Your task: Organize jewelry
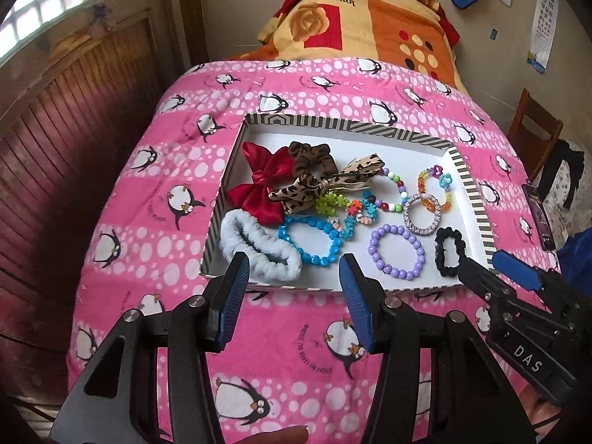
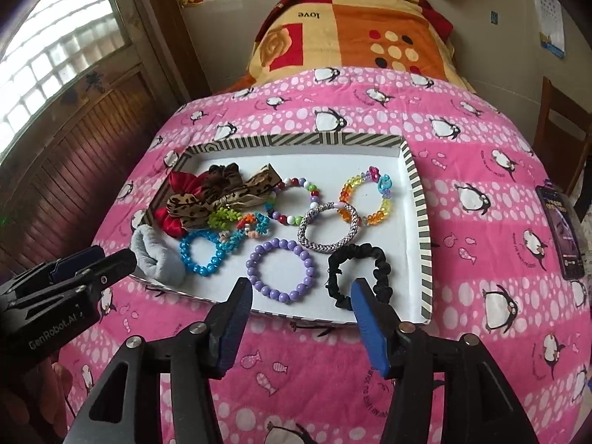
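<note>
Two hand-held grippers face a shallow striped cardboard tray [image 1: 470,188] lying on a bed with a pink penguin-print quilt [image 1: 155,199]; all jewelry sits inside the tray. Left wrist view: left hand-held gripper [image 1: 294,270] has its jaws wide apart and empty, poised at the tray's near edge over a pale blue fluffy scrunchie [image 1: 259,251] and a bright blue beaded bracelet [image 1: 314,240]. Scrunchie judged soft and compressible; pinch anywhere on its band. Blue beads judged hard, glossy and likely slippery on elastic cord; best to close across one side of the ring, not on a single bead. A red satin bow [image 1: 266,188] and a leopard-print fabric bow [image 1: 303,188] overlap at the tray's left, light and limp, touching a tangle of small coloured plastic charms [image 1: 347,211] that may snag. Right hand-held gripper [image 1: 481,262] enters from the right, tips just beside a black fabric scrunchie [image 1: 447,251]; its opening cannot be told here. Right wrist view: right hand-held gripper [image 2: 301,296] shows jaws wide and empty, straddling the near rim between a lilac round-bead bracelet [image 2: 283,273] and the black scrunchie [image 2: 359,273]. A silver woven rope bangle [image 2: 329,231] overlaps a translucent rainbow bead bracelet [image 2: 366,196]; bangle judged stiffer and grippy, rainbow beads possibly brittle. A multicolour round-bead bracelet [image 2: 296,199] lies apart from both.
</note>
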The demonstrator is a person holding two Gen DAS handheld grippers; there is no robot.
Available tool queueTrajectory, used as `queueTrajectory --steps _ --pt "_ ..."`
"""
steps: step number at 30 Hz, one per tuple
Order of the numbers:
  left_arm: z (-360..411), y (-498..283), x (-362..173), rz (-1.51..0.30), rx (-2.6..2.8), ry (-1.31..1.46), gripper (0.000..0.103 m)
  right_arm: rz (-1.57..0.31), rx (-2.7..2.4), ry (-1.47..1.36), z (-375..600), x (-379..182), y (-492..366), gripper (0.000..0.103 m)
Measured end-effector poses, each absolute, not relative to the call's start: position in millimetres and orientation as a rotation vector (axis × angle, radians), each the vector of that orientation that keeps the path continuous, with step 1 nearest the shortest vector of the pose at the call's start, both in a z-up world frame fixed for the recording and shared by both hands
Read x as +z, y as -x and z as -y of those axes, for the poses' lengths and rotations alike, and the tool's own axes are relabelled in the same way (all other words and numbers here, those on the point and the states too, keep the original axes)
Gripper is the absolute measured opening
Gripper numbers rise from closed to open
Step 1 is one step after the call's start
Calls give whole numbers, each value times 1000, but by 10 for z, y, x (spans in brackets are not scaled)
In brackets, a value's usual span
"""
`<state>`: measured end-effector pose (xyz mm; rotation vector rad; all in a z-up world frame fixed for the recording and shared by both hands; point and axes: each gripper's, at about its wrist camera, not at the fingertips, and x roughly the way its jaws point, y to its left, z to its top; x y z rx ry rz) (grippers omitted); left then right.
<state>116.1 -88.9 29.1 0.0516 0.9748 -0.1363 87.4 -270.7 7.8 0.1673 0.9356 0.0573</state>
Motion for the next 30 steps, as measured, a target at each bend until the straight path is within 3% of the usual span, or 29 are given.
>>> queueTrajectory --steps 30 --pt "843 -843 545 -897 -129 -64 50 -898 53 -147 2573 318 -614 58"
